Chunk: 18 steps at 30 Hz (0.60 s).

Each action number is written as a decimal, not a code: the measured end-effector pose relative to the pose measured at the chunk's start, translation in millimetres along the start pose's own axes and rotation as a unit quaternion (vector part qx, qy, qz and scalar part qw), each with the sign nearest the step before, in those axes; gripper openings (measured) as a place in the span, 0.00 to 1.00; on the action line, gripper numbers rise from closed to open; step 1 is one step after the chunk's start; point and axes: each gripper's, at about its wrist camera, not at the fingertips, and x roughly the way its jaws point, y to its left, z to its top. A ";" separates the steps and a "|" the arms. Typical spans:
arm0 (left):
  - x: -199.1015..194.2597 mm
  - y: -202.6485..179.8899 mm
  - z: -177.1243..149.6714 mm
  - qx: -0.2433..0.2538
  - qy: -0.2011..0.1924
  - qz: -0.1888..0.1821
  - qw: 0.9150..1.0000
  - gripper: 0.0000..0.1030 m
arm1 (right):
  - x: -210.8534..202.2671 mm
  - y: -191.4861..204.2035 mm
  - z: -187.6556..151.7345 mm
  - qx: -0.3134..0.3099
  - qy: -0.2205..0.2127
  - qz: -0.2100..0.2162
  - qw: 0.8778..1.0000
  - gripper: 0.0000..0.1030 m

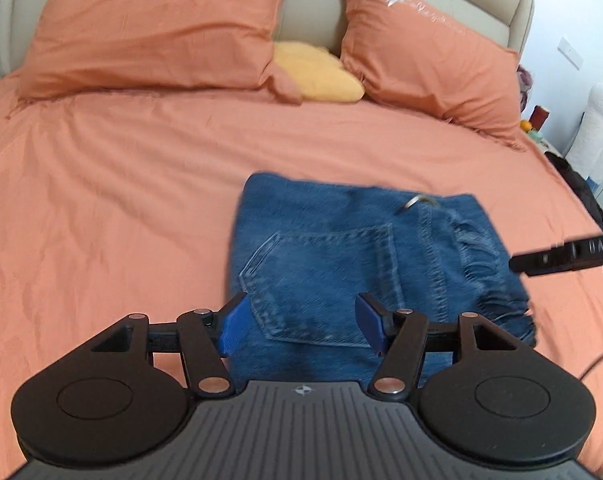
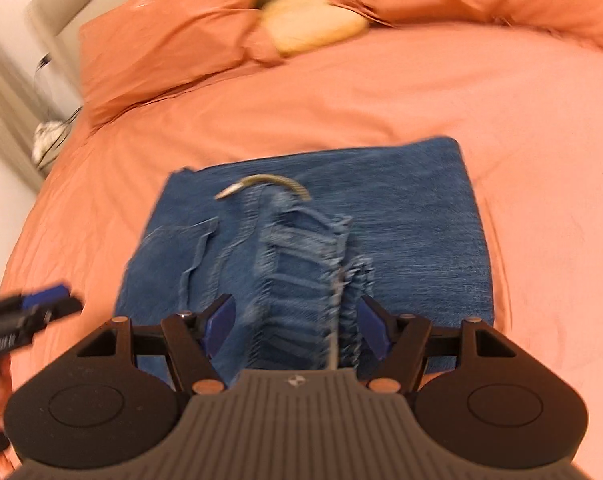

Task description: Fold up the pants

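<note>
Both wrist cameras look steeply down and forward toward the headboard (image 1: pixel 309 20), close above the bed (image 1: pixel 121 184). Shared ground: folded jeans (image 1: pixel 341 248), yellow cushion (image 1: pixel 317 76), orange pillows (image 1: pixel 153 28). Right view blurred.

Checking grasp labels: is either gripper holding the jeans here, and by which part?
Nothing is held. The left gripper and right gripper are both open above the folded jeans.
</note>
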 end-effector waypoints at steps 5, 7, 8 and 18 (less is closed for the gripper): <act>24.0 12.3 -1.6 -0.003 0.026 -0.003 1.000 0.67 | 33.0 -34.9 12.5 0.069 0.008 0.036 0.997 0.60; 32.3 14.1 -0.1 -0.007 0.032 -0.007 0.999 0.67 | 46.8 -46.6 15.0 0.097 0.014 0.054 0.994 0.60; 36.4 14.6 1.0 -0.010 0.034 -0.006 0.999 0.67 | 53.6 -51.5 15.6 0.107 0.018 0.060 0.992 0.60; 61.2 11.4 7.8 -0.020 0.049 0.007 0.999 0.67 | 91.5 -96.2 -1.5 0.176 0.032 0.148 0.973 0.63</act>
